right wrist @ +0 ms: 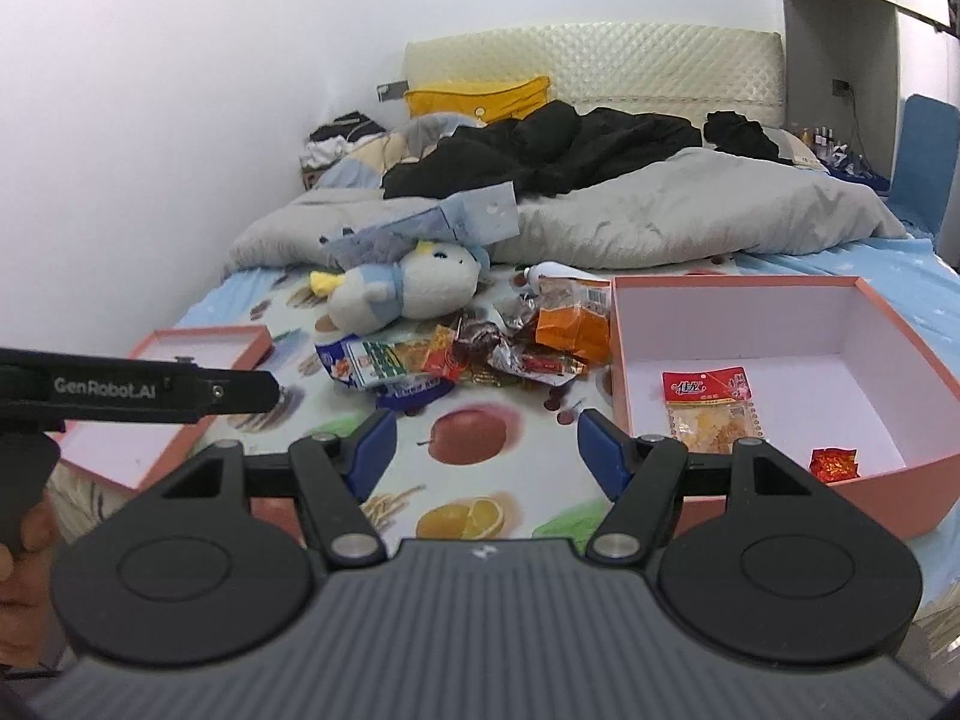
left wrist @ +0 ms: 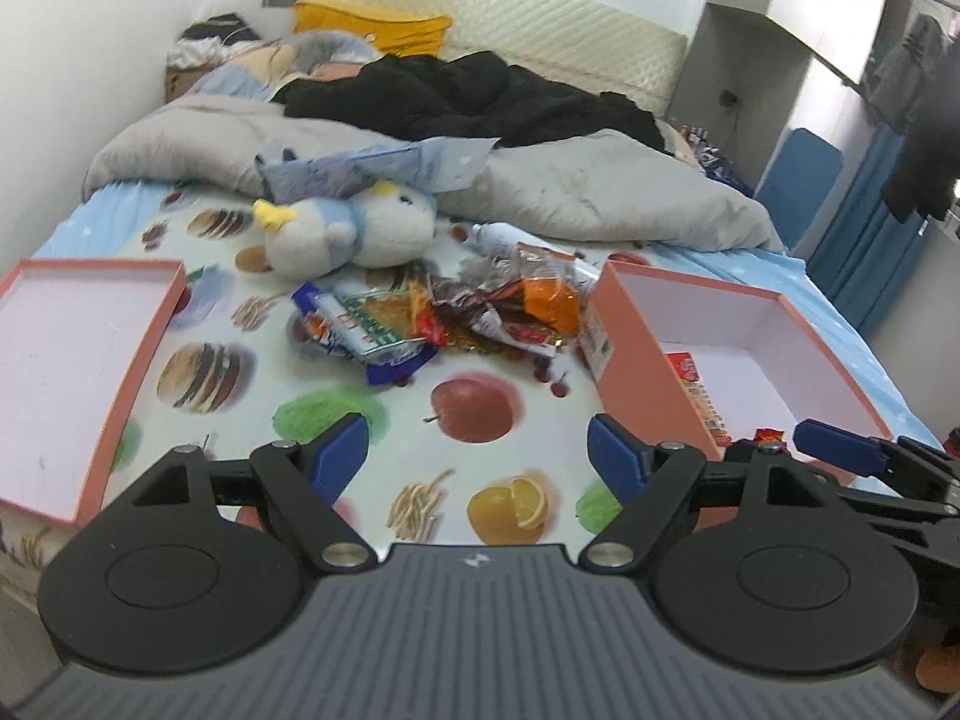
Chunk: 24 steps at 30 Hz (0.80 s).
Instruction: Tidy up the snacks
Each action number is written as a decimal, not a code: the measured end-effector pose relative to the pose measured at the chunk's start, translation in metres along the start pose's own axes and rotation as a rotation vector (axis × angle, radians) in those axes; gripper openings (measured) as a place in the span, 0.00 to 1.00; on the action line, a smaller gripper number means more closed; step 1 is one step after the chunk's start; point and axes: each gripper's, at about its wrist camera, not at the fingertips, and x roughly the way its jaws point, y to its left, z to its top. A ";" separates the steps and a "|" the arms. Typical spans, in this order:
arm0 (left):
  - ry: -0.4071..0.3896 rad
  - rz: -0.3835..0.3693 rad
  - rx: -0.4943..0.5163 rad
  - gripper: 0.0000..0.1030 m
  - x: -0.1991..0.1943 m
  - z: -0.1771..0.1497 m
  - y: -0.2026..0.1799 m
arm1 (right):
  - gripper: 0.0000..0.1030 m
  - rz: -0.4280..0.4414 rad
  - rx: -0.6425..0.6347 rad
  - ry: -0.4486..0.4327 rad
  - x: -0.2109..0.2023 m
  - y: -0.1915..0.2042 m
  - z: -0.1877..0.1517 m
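Observation:
A heap of snack packets lies mid-bed on the fruit-print sheet. A pink box stands at the right; it holds a red-topped packet of dried fruit and a small red sweet. A shallow pink lid lies at the left. My left gripper is open and empty, low over the sheet in front of the heap. My right gripper is open and empty, just left of the box's near corner.
A blue and white plush toy and a white bottle lie behind the heap. A grey duvet and black clothes cover the far bed. A wall runs along the left.

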 end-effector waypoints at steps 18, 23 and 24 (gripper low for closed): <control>0.072 -0.029 -0.194 0.70 0.099 0.016 0.062 | 0.66 -0.066 -0.072 0.095 0.078 0.003 0.016; 0.106 -0.031 -0.221 0.62 0.131 0.025 0.078 | 0.66 -0.061 -0.104 0.122 0.112 0.007 0.021; 0.113 -0.037 -0.223 0.61 0.138 0.027 0.080 | 0.66 -0.059 -0.110 0.129 0.120 0.007 0.022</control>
